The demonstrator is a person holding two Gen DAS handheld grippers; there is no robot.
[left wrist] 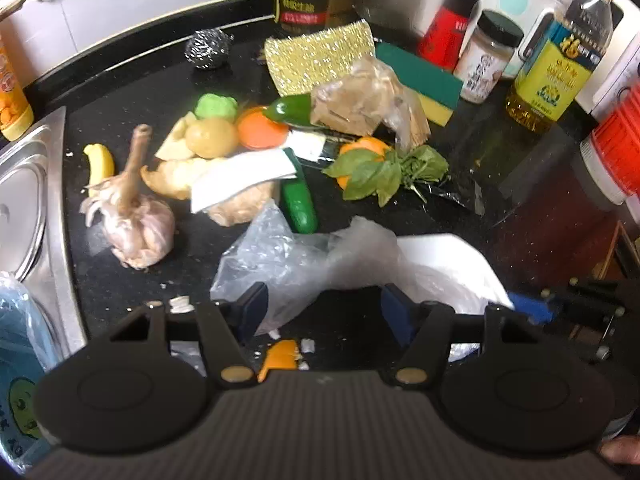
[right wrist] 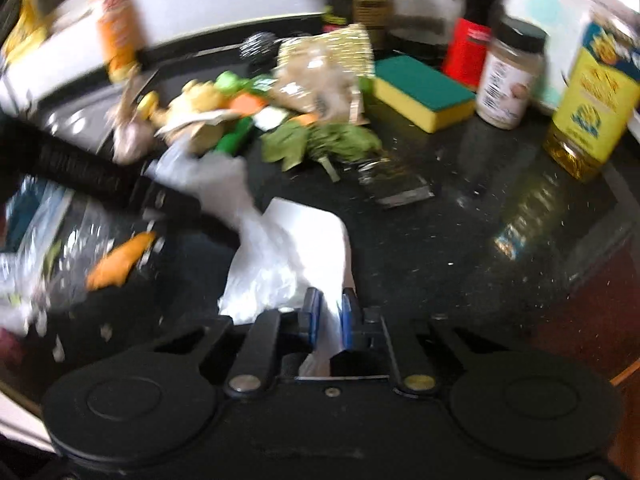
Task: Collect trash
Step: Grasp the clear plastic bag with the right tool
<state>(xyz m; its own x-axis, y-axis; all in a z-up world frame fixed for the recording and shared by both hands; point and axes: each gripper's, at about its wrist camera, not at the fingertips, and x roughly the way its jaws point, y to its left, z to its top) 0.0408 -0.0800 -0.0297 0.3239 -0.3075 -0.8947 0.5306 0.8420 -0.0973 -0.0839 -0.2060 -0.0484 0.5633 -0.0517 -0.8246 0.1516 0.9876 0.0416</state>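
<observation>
Gripping a white paper sheet point(right wrist: 316, 236) on a black speckled worktop point(right wrist: 460, 240), right gripper point(right wrist: 329, 316) jaws pinched narrow on its near edge.

Worktop: glossy black, crumb-flecked; steel sink point(left wrist: 28, 200) at left of the left wrist view, white wall along the top. Food scraps in mid-frame: garlic bulb point(left wrist: 136, 220), green pepper point(left wrist: 298, 204), leafy sprig point(left wrist: 384, 172). Sponge point(left wrist: 420, 80), jar point(left wrist: 486, 58) and oil bottle point(left wrist: 556, 64) at upper right. A crumpled clear plastic bag point(left wrist: 304, 256) lies at lower centre, overlapping the paper sheet. Left gripper point(left wrist: 320, 312) is tilted downward over the bag, jaws half open, the bag's edge between them; whether the pads touch it I cannot tell. Right wrist view is motion-blurred; the right gripper is pitched downward.
</observation>
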